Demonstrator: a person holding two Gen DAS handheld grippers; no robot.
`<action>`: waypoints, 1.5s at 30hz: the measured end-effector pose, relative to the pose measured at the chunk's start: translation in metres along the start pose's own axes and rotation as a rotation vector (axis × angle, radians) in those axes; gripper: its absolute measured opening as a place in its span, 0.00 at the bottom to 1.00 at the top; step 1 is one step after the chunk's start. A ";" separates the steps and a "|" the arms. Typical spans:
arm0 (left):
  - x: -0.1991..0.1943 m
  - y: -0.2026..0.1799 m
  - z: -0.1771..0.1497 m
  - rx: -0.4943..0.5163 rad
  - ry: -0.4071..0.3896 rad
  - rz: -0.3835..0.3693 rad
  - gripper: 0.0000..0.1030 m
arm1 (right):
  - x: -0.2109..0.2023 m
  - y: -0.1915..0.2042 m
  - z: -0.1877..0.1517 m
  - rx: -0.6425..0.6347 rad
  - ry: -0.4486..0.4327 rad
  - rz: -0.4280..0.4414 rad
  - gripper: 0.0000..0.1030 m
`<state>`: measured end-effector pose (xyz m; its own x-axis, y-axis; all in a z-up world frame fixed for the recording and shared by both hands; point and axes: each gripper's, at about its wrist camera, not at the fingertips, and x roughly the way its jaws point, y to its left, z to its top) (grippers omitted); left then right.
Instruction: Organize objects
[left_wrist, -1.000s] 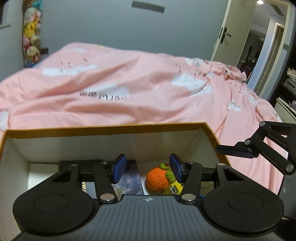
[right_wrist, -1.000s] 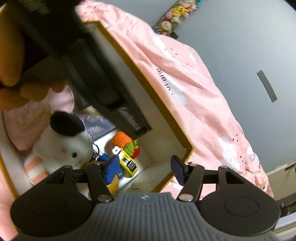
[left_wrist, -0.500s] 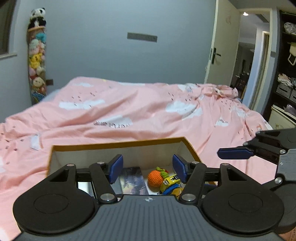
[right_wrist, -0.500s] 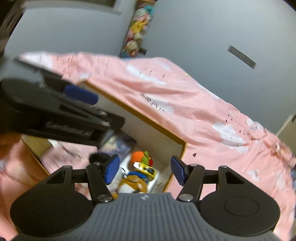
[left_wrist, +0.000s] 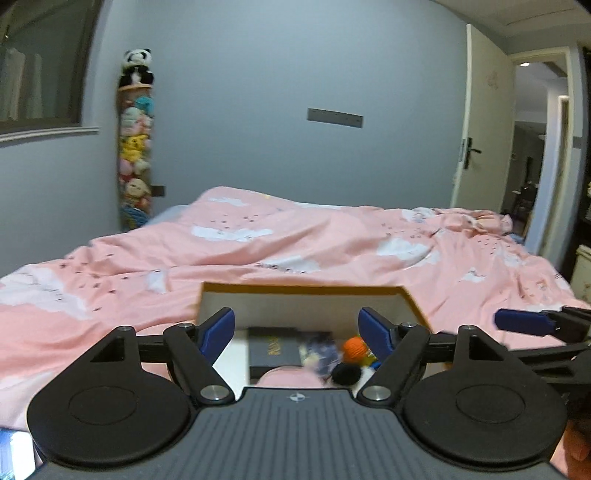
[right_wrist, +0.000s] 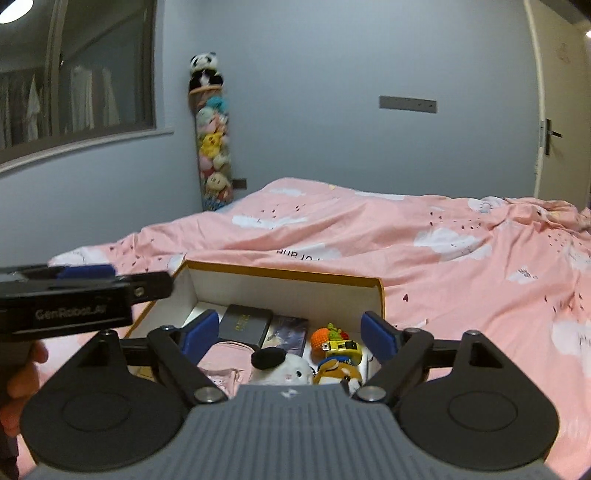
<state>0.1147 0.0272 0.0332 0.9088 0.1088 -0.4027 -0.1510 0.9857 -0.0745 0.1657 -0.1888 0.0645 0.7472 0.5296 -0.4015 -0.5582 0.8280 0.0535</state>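
Observation:
An open cardboard box (right_wrist: 284, 275) with a yellow rim and white inside sits on the pink bed; it also shows in the left wrist view (left_wrist: 303, 290). It holds a black booklet (right_wrist: 243, 325), a dark card (right_wrist: 290, 330), an orange crochet toy (right_wrist: 323, 338), a yellow toy car (right_wrist: 343, 349), a white plush with a black ear (right_wrist: 284, 371), a brown plush (right_wrist: 338, 373) and a pink item (right_wrist: 221, 354). My left gripper (left_wrist: 297, 330) is open and empty, above the box's near side. My right gripper (right_wrist: 290, 332) is open and empty, also above the box.
The pink duvet (right_wrist: 443, 266) with white clouds covers the bed around the box. A hanging column of plush toys (right_wrist: 212, 147) is on the far wall, beside a window (right_wrist: 74, 92). A door (left_wrist: 480, 147) stands at the right.
Both grippers have pulled back and up from the box and now look level across the bed. The box appears smaller and farther. Both stayed open and empty.

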 end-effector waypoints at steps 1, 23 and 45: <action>-0.004 0.002 -0.003 0.002 0.000 0.014 0.87 | -0.003 0.002 -0.004 0.016 -0.004 -0.006 0.84; 0.002 0.012 -0.062 0.017 0.153 0.107 0.88 | 0.003 0.025 -0.056 0.049 0.033 -0.109 0.99; 0.014 0.010 -0.074 0.052 0.213 0.107 0.88 | 0.017 0.020 -0.069 0.054 0.086 -0.133 0.99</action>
<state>0.0967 0.0290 -0.0406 0.7853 0.1888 -0.5897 -0.2169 0.9759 0.0235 0.1428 -0.1759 -0.0044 0.7780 0.3991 -0.4851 -0.4347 0.8996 0.0430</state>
